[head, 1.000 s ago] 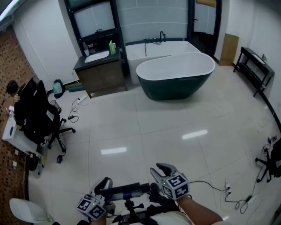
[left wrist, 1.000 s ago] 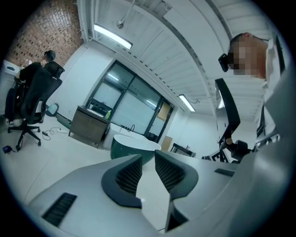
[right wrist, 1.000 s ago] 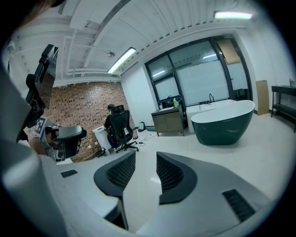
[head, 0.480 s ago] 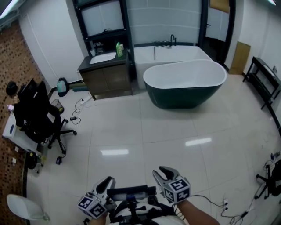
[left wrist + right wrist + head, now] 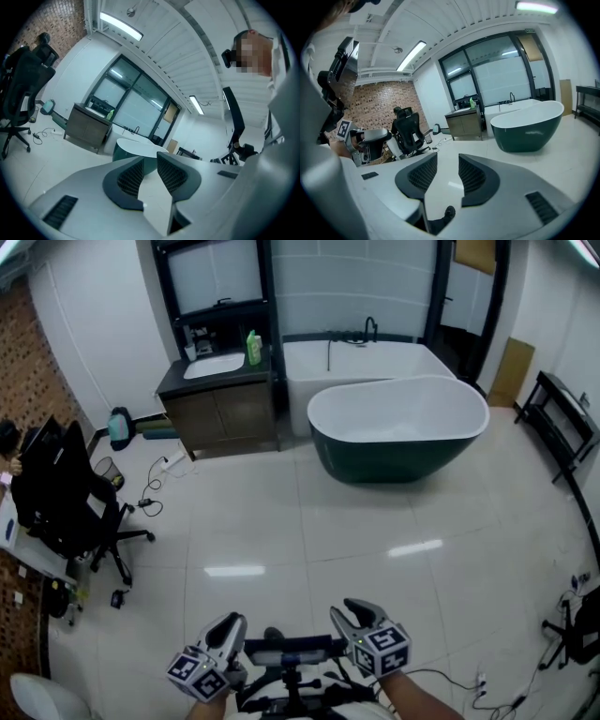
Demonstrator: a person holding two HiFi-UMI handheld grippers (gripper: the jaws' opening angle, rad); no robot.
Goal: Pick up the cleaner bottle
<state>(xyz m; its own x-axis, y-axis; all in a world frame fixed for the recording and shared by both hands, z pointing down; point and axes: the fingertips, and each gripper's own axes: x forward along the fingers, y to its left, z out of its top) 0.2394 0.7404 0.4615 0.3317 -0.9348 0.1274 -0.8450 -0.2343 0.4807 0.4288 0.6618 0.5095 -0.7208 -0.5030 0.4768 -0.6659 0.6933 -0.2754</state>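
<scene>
Now the green cleaner bottle (image 5: pixel 253 348) stands upright at the far right corner of the cabinet (image 5: pixel 225 411) top, beside the white basin (image 5: pixel 212 365) and just left of a black frame post (image 5: pixel 269 306).

Change over the last second: the cabinet and the bathtub (image 5: pixel 398 442) have drawn nearer in the head view, and the office chair (image 5: pixel 58 504) has slid toward the left edge. The person has been walking toward the bottle, and much floor is left to cross. By judgement this is the approach stage only; no reach has begun.

The left gripper (image 5: pixel 150 158) and the right gripper (image 5: pixel 448 157) are carried low at the near edge. Each has its jaws parted by a modest gap with nothing between them, and neither gap has altered during that second.

Open tiled floor (image 5: pixel 281 521) runs straight from the grippers to the cabinet front. At left it is bounded by the chair and the loose cables (image 5: pixel 150 498). At right the bathtub's rim lies close to the cabinet's right side, and a black rack (image 5: pixel 562 413) stands well apart at far right. At the bottle itself, the post hems in the right side. The front and the left, over the basin, look the freer ways in.
</scene>
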